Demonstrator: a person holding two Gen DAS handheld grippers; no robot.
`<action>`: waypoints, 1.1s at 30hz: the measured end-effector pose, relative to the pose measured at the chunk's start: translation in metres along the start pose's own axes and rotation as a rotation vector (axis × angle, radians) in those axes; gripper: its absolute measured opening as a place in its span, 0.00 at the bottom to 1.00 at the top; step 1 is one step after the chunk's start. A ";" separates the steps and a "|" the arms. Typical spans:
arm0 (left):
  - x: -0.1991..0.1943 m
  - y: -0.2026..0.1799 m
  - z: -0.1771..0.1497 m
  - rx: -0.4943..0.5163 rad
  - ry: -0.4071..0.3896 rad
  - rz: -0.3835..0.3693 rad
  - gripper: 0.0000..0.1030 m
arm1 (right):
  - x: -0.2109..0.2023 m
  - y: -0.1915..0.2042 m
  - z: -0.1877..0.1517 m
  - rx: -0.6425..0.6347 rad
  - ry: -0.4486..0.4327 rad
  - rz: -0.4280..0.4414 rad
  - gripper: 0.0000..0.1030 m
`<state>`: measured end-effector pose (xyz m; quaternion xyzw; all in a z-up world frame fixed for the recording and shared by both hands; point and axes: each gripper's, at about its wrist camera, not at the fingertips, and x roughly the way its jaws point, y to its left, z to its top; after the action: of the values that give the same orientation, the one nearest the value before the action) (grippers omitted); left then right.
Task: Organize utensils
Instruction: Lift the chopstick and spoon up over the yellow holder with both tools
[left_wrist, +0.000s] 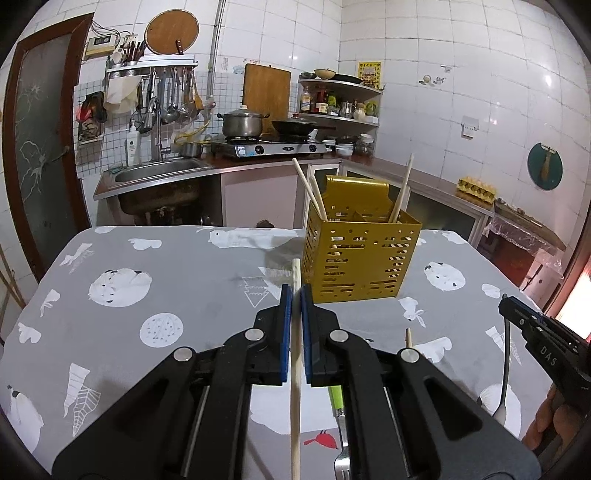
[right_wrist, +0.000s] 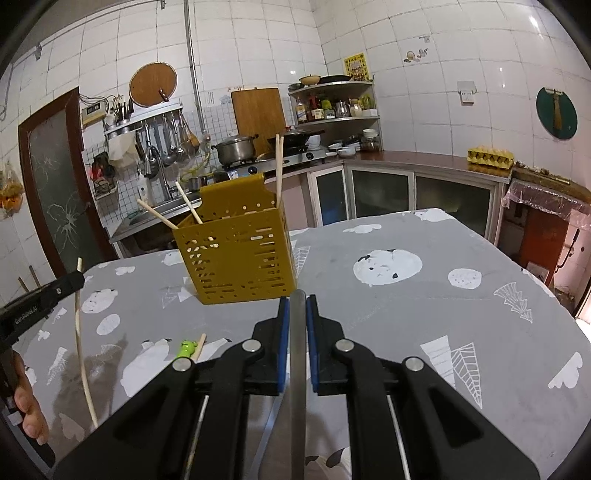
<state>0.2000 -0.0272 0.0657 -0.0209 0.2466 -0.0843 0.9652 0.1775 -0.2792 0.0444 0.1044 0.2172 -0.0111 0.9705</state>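
Two tongs clamped: left tongs (left_wrist: 296, 291) grip a chopstick (left_wrist: 295, 369), right tongs (right_wrist: 296, 302) grip a spoon handle (right_wrist: 297, 369); yellow holder (left_wrist: 360, 254) on surface (left_wrist: 184, 295).

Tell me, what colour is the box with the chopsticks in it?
Golden yellow. The box shows best in the left wrist view.

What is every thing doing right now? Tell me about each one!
left gripper: shut on a chopstick.
chopstick: held up off the table.
right gripper: shut on a spoon.
spoon: held, bowl hanging down.
yellow holder: upright on the table, three chopsticks in it.
green-handled fork: lying on the table.
loose chopstick: lying by the fork.
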 end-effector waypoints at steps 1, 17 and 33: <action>0.000 0.001 0.001 -0.003 -0.002 0.000 0.04 | 0.000 -0.001 0.001 0.005 -0.001 0.002 0.09; -0.020 0.003 0.028 0.007 -0.073 -0.034 0.04 | -0.013 0.009 0.025 0.003 -0.090 0.039 0.09; -0.030 -0.023 0.136 0.008 -0.237 -0.089 0.04 | -0.007 0.029 0.118 -0.008 -0.297 0.092 0.09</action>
<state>0.2359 -0.0446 0.2007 -0.0379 0.1293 -0.1252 0.9829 0.2225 -0.2753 0.1579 0.1076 0.0665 0.0189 0.9918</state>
